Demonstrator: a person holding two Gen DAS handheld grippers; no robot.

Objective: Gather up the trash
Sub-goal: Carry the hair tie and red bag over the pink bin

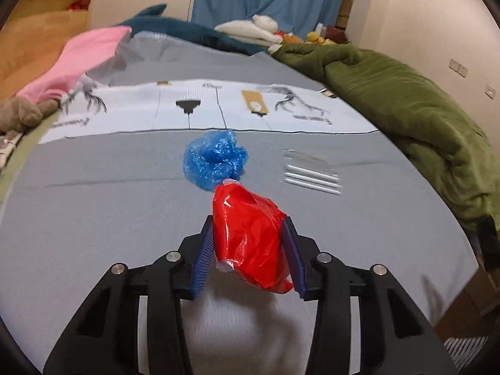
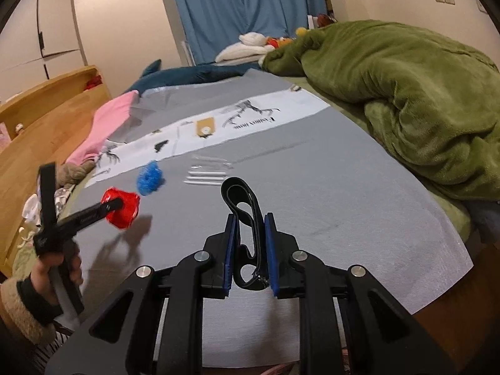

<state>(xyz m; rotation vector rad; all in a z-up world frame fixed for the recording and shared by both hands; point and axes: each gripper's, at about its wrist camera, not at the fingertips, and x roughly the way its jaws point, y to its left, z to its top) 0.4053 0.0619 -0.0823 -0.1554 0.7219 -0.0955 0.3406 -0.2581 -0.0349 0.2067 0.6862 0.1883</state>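
My left gripper (image 1: 248,228) is shut on a crumpled red plastic bag (image 1: 250,237) and holds it above the grey sheet; the right wrist view shows the same red bag (image 2: 123,207) at the left. A crumpled blue plastic bag (image 1: 215,161) lies on the sheet just beyond it, and it also shows in the right wrist view (image 2: 150,178). A clear packet of white sticks (image 1: 312,172) lies to the right of the blue bag, seen too in the right wrist view (image 2: 207,173). My right gripper (image 2: 250,218) is shut on a black strap (image 2: 247,215).
The grey sheet (image 1: 93,218) covers a bed, with a white printed band (image 1: 203,106) across it. A green blanket (image 2: 406,109) is heaped on the right. A pink cloth (image 1: 78,62) and plush toys lie on the left. A wooden frame (image 2: 47,118) runs along the left.
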